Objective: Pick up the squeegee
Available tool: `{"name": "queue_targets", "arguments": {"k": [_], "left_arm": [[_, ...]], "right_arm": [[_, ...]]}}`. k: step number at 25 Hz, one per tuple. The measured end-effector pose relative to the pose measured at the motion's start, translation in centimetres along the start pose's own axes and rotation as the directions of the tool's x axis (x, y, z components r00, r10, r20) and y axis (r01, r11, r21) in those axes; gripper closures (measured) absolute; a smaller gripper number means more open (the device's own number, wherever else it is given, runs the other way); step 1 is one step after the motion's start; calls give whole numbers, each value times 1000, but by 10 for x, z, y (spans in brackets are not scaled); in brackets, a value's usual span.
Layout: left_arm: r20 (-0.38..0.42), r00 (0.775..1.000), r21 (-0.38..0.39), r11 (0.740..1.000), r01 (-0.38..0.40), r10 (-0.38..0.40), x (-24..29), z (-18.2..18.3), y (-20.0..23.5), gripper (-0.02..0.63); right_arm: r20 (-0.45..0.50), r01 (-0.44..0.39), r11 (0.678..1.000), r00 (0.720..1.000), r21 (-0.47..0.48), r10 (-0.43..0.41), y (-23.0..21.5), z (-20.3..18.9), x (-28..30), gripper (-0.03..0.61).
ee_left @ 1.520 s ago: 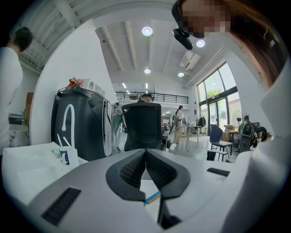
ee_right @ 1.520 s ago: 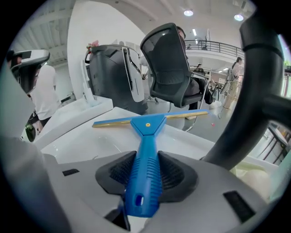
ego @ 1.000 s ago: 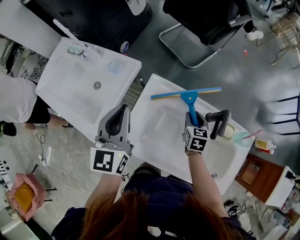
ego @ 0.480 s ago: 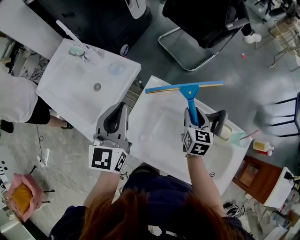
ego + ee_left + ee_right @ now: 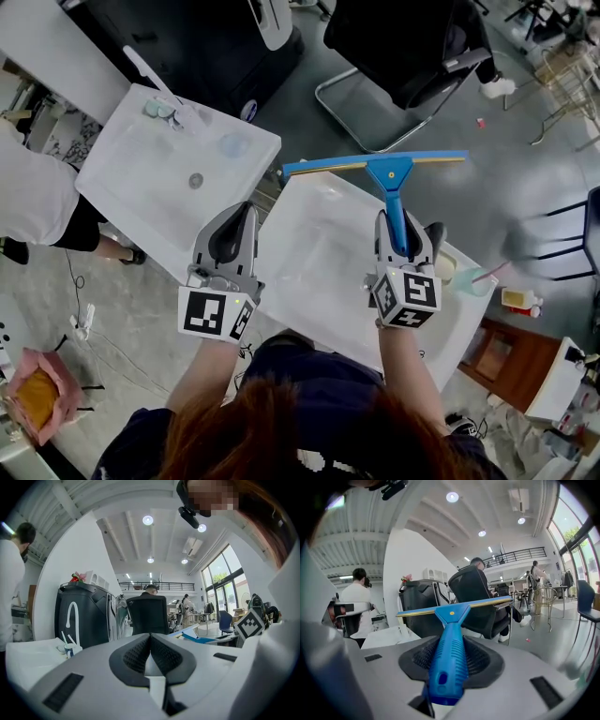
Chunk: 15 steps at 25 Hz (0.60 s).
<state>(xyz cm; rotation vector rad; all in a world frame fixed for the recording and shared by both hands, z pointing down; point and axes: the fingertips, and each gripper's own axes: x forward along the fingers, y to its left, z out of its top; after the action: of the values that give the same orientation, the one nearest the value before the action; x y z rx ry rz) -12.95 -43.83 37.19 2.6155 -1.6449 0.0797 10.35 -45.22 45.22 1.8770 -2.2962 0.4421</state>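
The right gripper [image 5: 401,223] is clamped on the ribbed blue handle of the squeegee [image 5: 390,176]; in the right gripper view the handle fills the gap between the dark ridged pads, with its butt end and hanging hole towards the camera. The handle runs straight out from the jaws to a triangular head. The long blade sits crosswise to the handle, blue with a yellowish strip along it. From the head view the blade hangs over the far rim of a white washbasin [image 5: 319,258] and touches nothing. In the right gripper view it shows against a black office chair [image 5: 403,42] and the open room behind. The left gripper [image 5: 233,232] has its jaws pressed together with nothing between them. It hangs over the gap between that washbasin and a second white washbasin [image 5: 141,173], which has a round drain [image 5: 195,181] in its bowl. A pale green cup [image 5: 475,278] holding a toothbrush stands at the near basin's right corner, just beside the right gripper. A person in a white top [image 5: 33,202] stands at the left edge of the head view.
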Motion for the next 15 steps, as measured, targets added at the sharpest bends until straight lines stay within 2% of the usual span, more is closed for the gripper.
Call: {"name": "queue_targets", "arguments": {"k": [7,15], "left_arm": [[33,999,4,1000,-15,15,-13,12,-10,592],[57,998,9,1000,-24,23,-21,21,-23,594]], "right_arm": [[97,-7,999,995,34,4,-8,39,-37,420],[200,17,1000,980,5,-18,-21,80,-80,420]]}}
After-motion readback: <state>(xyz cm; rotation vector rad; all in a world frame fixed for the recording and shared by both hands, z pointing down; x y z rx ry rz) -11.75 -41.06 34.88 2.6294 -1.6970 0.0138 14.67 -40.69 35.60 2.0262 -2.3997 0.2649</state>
